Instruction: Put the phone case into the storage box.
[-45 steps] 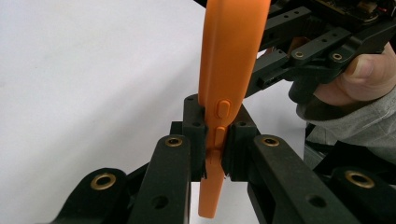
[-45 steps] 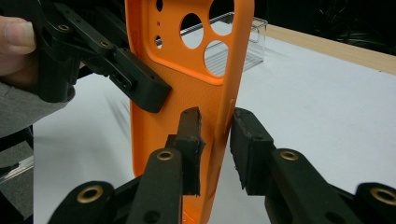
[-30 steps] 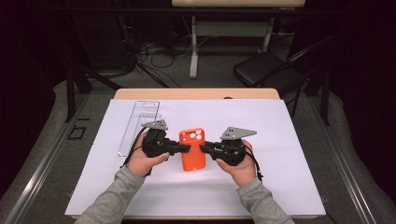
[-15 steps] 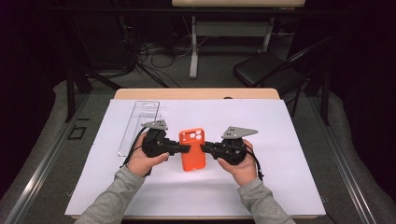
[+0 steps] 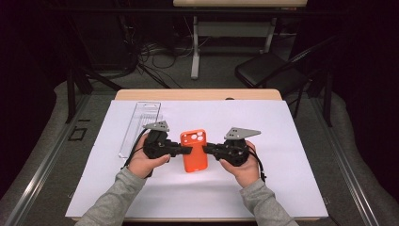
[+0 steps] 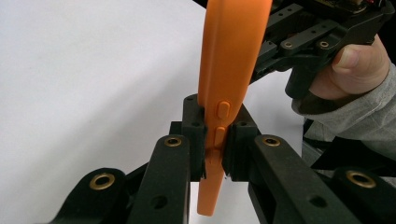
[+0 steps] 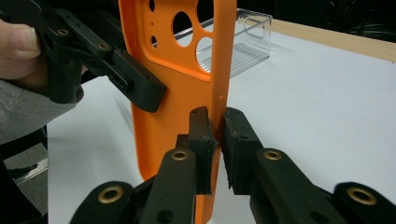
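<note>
While matte and flat, the orange phone case point(image 5: 194, 150) is pinched by both hand-held grippers, left point(image 5: 187, 150) and right point(image 5: 207, 149).

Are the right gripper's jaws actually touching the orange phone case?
Touching. In the right gripper view, the right gripper has both jaws pressed on the side edge of the orange phone case.

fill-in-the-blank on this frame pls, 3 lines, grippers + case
1. Both grippers are shut on the edges of a phone case coloured ____.
2. The left gripper grips the edge that carries the side ____.
3. The clear plastic tray lies on the table behind the ____ gripper.
Missing words: orange; buttons; left
</note>
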